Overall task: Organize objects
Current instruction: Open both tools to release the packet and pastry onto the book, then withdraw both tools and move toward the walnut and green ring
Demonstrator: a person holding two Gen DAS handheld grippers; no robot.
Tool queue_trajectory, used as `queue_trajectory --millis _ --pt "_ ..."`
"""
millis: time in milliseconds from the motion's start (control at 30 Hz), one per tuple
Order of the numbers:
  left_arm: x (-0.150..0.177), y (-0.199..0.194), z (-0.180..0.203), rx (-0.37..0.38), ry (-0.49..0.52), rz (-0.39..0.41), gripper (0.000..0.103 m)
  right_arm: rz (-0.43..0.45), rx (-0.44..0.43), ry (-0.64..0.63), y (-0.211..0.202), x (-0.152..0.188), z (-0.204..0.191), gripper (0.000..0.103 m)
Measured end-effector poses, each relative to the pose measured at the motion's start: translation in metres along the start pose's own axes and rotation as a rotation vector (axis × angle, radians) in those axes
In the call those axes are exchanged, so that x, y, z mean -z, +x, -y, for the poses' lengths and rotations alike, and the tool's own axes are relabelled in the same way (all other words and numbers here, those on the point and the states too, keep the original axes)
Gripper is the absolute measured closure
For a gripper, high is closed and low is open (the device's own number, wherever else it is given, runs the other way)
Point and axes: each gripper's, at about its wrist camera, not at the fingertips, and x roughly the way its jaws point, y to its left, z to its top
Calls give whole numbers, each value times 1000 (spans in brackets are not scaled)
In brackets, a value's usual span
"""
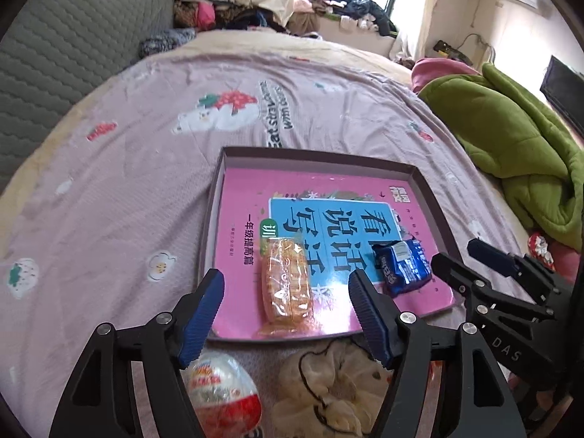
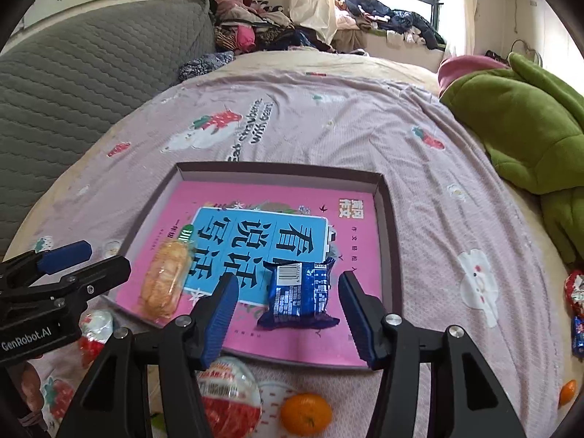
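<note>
Egg-shaped candy (image 2: 228, 390) and orange (image 2: 306, 413) lie before the tray (image 2: 387, 219).

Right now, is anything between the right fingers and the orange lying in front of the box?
Nothing visible. The orange lies bare on the bedspread, below the open right gripper; only a toy egg sits beside it.

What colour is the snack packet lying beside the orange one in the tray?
Dark blue packet, clearest in the right wrist view.
</note>
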Motion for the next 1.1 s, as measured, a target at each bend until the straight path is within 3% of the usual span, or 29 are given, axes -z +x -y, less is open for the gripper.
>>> queue_trajectory --millis 567,1100 --pt "43 -86 22 -4 36 78 30 93 7 -31 -95 18 -7 45" --pt "83 -121 43 -10 50 108 30 115 34 -63 -130 63 -8 44"
